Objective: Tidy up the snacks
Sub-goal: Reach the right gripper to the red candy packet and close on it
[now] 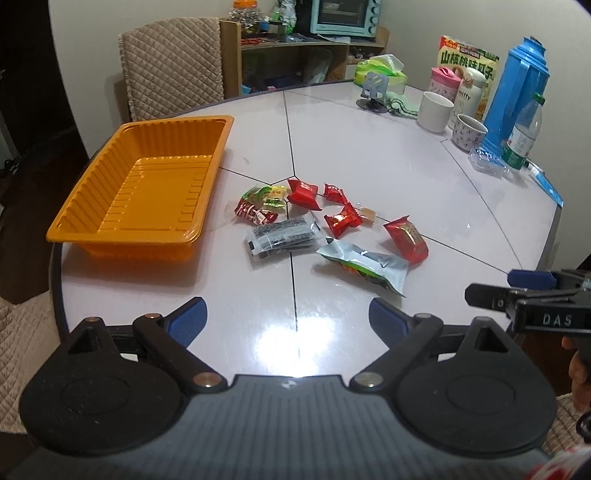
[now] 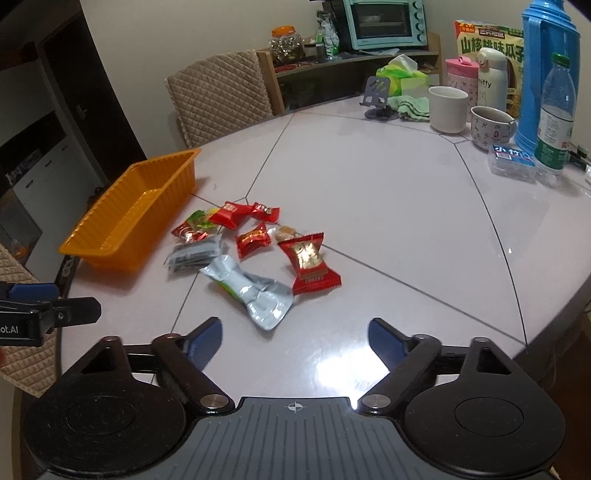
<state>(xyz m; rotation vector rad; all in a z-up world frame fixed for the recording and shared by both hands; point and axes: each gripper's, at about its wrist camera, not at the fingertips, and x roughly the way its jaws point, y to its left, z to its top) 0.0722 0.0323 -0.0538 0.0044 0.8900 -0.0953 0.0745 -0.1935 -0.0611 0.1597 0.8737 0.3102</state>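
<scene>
An empty orange tray (image 1: pixel 110 192) (image 2: pixel 110 236) stands on the left of the pale table. To its right lie several wrapped snacks: red candies (image 1: pixel 303 192) (image 2: pixel 229 214), a large red packet (image 1: pixel 406 238) (image 2: pixel 310 262), a dark striped packet (image 1: pixel 282 236) (image 2: pixel 192 254) and a silver pouch (image 1: pixel 365 267) (image 2: pixel 255 291). My left gripper (image 1: pixel 288 317) hovers open over the table's near edge, nothing between its blue pads. My right gripper (image 2: pixel 295 341) is open too, just short of the silver pouch. Each gripper shows at the side of the other's view.
At the far right stand a blue thermos (image 1: pixel 517 96) (image 2: pixel 546 74), a water bottle (image 2: pixel 556 114), two mugs (image 2: pixel 448 109), a pink cup, a snack box and a tissue pack (image 1: pixel 380 72). A quilted chair (image 1: pixel 171 66) and a shelf with a toaster oven (image 2: pixel 384 24) are behind.
</scene>
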